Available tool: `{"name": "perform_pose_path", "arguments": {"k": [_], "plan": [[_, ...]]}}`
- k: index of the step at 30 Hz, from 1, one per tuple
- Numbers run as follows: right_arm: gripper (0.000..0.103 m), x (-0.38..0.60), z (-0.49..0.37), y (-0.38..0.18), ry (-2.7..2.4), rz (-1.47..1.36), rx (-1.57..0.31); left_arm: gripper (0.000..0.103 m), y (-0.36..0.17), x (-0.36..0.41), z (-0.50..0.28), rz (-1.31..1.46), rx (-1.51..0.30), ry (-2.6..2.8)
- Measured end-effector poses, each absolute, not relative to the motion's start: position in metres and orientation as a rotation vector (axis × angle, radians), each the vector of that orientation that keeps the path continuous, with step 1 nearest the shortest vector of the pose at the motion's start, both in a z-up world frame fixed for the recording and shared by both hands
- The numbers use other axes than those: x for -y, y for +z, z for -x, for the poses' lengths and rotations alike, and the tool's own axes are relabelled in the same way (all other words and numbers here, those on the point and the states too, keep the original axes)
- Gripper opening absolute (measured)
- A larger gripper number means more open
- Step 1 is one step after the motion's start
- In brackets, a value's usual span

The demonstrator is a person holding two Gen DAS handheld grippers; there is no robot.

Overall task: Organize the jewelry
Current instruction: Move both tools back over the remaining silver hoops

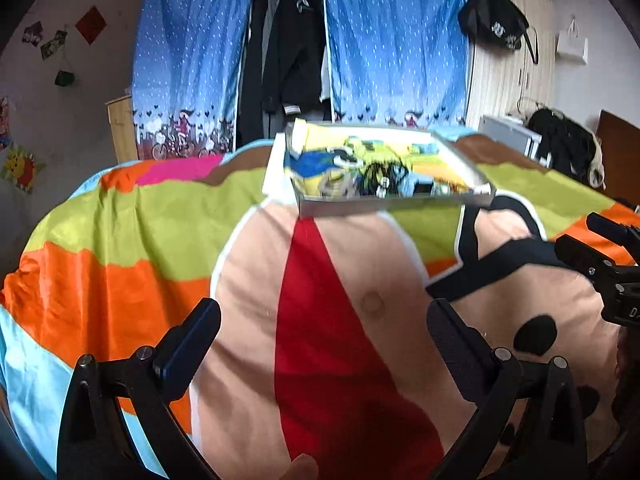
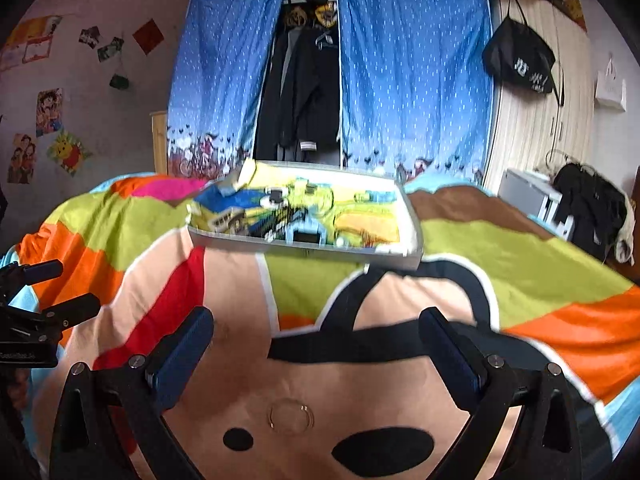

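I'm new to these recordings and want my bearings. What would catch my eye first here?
First, the loud cartoon bedspread in orange, green and red filling the foreground, with a shallow white tray of small dark, blurred items lying on it toward the far side. Behind it hang blue dotted curtains, parted on dark clothes. Both the left hand-held gripper and right hand-held gripper hover open and empty above the bed.

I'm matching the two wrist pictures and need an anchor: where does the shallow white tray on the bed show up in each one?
Left wrist: the white tray lies above centre, slightly right, on the bedspread ahead of the open left gripper.
Right wrist: the tray sits just above centre, ahead of the open right gripper.
Shared landmark: the blue curtain behind the bed.
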State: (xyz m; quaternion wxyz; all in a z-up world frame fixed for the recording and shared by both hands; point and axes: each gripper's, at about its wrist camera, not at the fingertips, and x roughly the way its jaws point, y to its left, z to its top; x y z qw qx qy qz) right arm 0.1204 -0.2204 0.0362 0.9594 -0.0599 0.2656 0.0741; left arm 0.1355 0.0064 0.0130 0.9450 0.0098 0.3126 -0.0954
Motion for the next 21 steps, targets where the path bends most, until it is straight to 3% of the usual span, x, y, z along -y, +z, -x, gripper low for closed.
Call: {"name": "perform_pose_path", "arguments": {"k": [21], "plan": [[0.103, 0.246, -0.117, -0.046, 0.284, 0.032, -0.756, 0.101, -0.051, 0.005, -0.152, -0.139, -0.8, -0.28]]}}
